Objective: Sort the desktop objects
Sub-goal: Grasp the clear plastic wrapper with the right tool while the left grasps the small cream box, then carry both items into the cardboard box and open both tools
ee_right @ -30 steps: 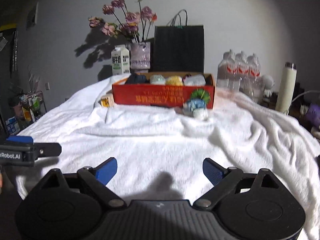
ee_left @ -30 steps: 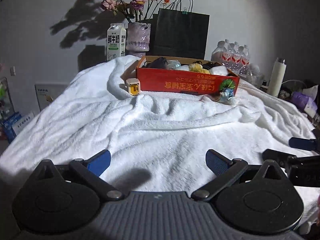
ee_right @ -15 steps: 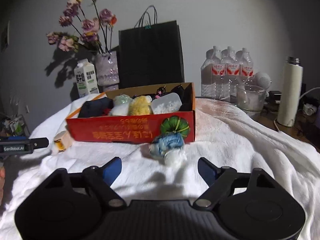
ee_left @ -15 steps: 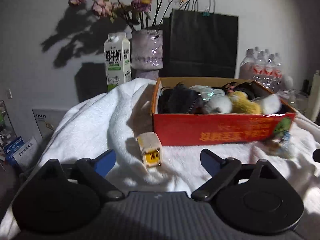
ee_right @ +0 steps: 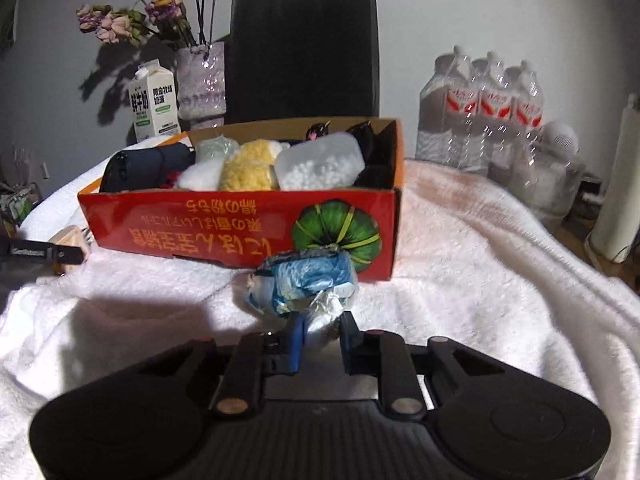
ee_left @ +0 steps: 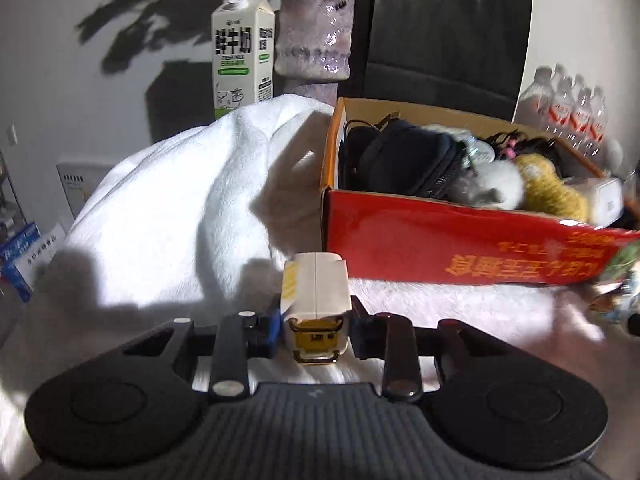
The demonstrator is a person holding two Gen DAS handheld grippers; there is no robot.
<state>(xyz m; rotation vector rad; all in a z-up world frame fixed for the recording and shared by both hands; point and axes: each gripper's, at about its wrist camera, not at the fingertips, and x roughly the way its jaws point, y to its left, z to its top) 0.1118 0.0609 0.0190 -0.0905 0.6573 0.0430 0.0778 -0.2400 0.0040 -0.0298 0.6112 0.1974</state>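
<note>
In half a second both my claws went from open to gripping. My left claw (ee_left: 314, 326) pinches the cream charger (ee_left: 315, 300) and my right claw (ee_right: 320, 338) the blue-white bundle (ee_right: 306, 286), both just near of the red box (ee_right: 240, 228) on the towel-covered table (ee_right: 480, 260). I judge lifting into the box comes next.

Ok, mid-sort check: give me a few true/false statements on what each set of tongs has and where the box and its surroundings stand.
1. The left tongs are closed on the cream and yellow charger plug. True.
2. The right tongs hang open over bare towel. False: they are closed on the blue and white wrapped bundle.
3. The red cardboard box is empty. False: it holds a dark pouch, yellow fluff, a clear plastic case and more.
4. The milk carton stands behind the box beside the flower vase. True.
5. The bundle already lies inside the box. False: it sits on the white towel in front of it.
</note>
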